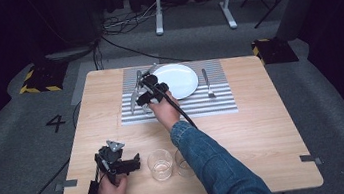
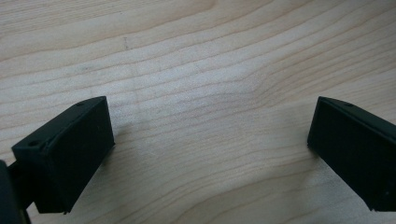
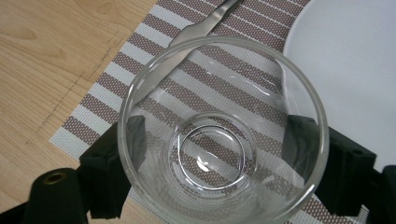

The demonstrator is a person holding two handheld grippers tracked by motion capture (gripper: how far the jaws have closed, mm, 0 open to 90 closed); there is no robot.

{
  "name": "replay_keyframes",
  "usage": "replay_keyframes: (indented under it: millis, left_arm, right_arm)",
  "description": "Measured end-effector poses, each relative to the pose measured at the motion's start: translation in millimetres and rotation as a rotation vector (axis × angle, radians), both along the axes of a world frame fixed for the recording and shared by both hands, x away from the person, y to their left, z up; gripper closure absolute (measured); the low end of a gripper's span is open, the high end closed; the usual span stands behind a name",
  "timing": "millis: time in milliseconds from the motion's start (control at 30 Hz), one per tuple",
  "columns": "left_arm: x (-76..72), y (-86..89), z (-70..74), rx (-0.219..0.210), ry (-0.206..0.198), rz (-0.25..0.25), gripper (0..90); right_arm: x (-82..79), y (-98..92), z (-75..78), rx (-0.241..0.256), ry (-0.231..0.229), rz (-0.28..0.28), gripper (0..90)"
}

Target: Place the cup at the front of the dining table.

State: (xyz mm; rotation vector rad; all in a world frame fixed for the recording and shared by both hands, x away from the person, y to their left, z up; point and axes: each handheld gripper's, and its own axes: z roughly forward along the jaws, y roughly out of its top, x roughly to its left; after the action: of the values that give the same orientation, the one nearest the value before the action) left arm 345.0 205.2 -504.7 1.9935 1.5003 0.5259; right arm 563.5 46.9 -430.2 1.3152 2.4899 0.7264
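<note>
My right gripper is shut on a clear empty glass, one black jaw pressed on each side of it. I look straight down into the glass, above the left part of the striped placemat. A knife lies just beyond it and the white plate is alongside. In the high view the right gripper sits between the knife and the plate. My left gripper is at the table's front left. Its jaws stand wide open over bare wood, with nothing between them.
Two more clear glasses stand near the front edge: one just right of the left gripper, another partly hidden behind the denim sleeve. A fork lies on the placemat right of the plate.
</note>
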Motion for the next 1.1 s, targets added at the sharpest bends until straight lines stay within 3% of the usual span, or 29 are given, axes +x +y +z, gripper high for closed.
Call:
replay_keyframes:
  millis: [33, 100, 233, 267, 533, 767, 1100]
  left_arm:
    - [0.0, 0.0, 0.0, 0.0, 0.0, 0.0, 0.5]
    - [0.0, 0.0, 0.0, 0.0, 0.0, 0.0, 0.5]
    - [0.0, 0.0, -0.1, 0.0, -0.001, 0.0, 0.5]
    - [0.0, -0.1, -0.1, 0.0, -0.001, 0.001, 0.5]
    - [0.0, -0.1, -0.1, 0.0, -0.001, 0.0, 0.5]
    - [0.0, -0.1, -0.1, 0.001, -0.001, 0.001, 0.5]
    - [0.0, -0.1, -0.2, 0.001, -0.003, 0.001, 0.5]
  right_arm:
    - [-0.5, 1.1, 0.3, 0.024, 0.01, -0.003, 19.8]
    - [0.1, -0.6, 0.1, -0.007, 0.005, 0.015, 19.7]
    - [-3.3, -1.5, 0.5, 0.003, 0.023, 0.031, 17.0]
    - [-3.7, -3.4, 0.6, -0.013, 0.013, 0.043, 17.0]
    - [-9.9, -10.6, 10.8, 0.018, -0.015, 0.051, 15.8]
    - [-23.0, -23.3, 33.6, 0.053, -0.068, 0.039, 15.3]
    - [-48.3, -56.5, 66.7, 0.064, -0.133, 0.091, 15.4]
